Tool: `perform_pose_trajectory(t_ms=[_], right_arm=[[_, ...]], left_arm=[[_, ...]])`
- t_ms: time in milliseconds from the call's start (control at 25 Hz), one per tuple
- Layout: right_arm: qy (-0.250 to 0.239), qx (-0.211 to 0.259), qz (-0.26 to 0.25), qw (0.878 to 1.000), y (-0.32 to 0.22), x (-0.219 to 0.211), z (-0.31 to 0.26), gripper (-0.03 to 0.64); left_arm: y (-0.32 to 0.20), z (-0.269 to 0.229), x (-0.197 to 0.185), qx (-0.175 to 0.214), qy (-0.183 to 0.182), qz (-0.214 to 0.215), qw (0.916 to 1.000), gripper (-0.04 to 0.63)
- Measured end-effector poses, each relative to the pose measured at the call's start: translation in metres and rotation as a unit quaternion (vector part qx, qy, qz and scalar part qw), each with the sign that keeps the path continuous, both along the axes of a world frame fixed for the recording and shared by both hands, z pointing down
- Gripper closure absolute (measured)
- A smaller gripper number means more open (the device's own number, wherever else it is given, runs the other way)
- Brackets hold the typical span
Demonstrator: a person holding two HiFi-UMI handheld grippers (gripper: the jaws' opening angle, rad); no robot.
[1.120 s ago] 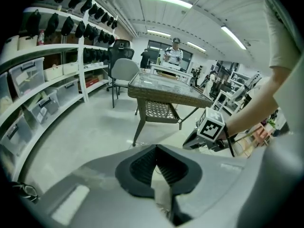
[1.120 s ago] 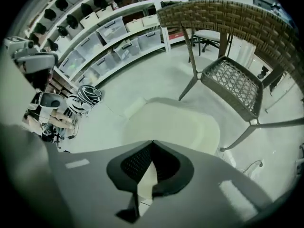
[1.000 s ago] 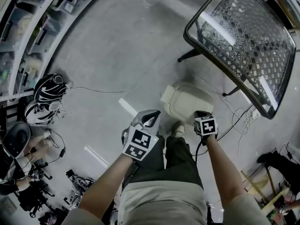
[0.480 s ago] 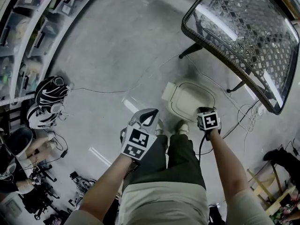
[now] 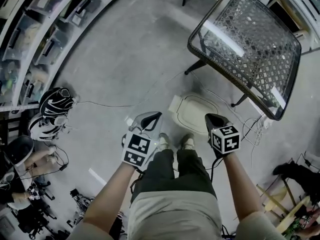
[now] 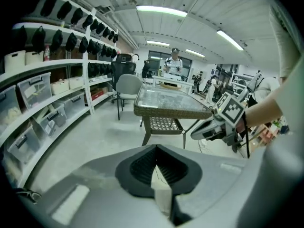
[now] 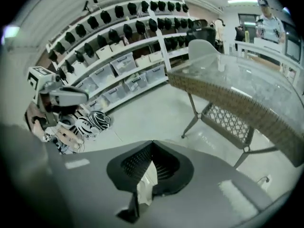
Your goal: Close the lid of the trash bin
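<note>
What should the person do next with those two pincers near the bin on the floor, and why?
Probably nothing more on the bin. In the head view the trash bin lid seems to lie flat, closed. The left gripper and the right gripper hang to either side of it, jaws together and empty. I would simply draw both back towards the body.

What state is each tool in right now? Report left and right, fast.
Left tool: shut, jaws together, nothing between them.
Right tool: shut, jaws together, nothing between them.

Bright ceiling strip lighting, fisheye-warped dark edges.
</note>
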State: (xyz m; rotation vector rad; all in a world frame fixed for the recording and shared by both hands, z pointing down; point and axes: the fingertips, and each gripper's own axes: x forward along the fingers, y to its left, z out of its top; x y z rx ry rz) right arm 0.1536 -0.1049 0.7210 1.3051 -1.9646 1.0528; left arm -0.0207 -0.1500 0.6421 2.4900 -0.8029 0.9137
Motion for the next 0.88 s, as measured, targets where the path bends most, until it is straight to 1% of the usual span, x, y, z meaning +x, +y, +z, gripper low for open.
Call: perform_pose_trajectory(t_ms=[120,240,280,360,440,480,600,680,720,800,880], right_arm=[[-0.008,0.061,-0.019,0.998,-0.015,-0.014,-0.077,0.614],[-0.007,0.125,-0.033,0.992,-0.026,-0.024,-0.156,0.614],[-0.017,0.143,-0.029,0.989,-0.028,-0.026,-0.182,0.614],[-0.06,0.174,-0.009,0.983,-0.033,-0.031,-0.231,0.614],[-0.107,0.204,0.009,0.973,-0.04,-0.038,-0.282,0.614],[-0.12,0.221,0.013,0.968,-0.041,-0.043,-0.307,0.614],[-0.137,0.273,0.011,0.952,-0.04,-0.054,-0.377,0.614],[-0.135,0.309,0.004,0.942,-0.034,-0.06,-0.418,0.614],[-0.126,0.328,-0.001,0.936,-0.031,-0.062,-0.437,0.614],[-0.105,0.365,-0.012,0.925,-0.023,-0.068,-0.473,0.614],[-0.096,0.397,-0.018,0.913,-0.014,-0.073,-0.51,0.614]], left_arm=[[-0.007,-0.046,0.0,0.031,0.027,-0.001,0.9991,0.592],[-0.013,-0.1,-0.001,0.072,0.042,0.006,0.9965,0.593],[-0.013,-0.118,0.0,0.089,0.044,0.01,0.9951,0.594],[-0.018,-0.154,0.0,0.123,0.043,0.016,0.9913,0.592],[-0.025,-0.194,-0.006,0.151,0.053,0.007,0.9871,0.593],[-0.027,-0.215,-0.01,0.161,0.064,-0.002,0.9849,0.592],[-0.027,-0.274,-0.02,0.188,0.097,-0.018,0.9772,0.592],[-0.022,-0.307,-0.024,0.195,0.122,-0.027,0.9729,0.593],[-0.019,-0.324,-0.027,0.198,0.132,-0.033,0.9707,0.593],[-0.013,-0.358,-0.033,0.213,0.139,-0.046,0.9661,0.593],[-0.006,-0.392,-0.036,0.237,0.148,-0.052,0.9589,0.593]])
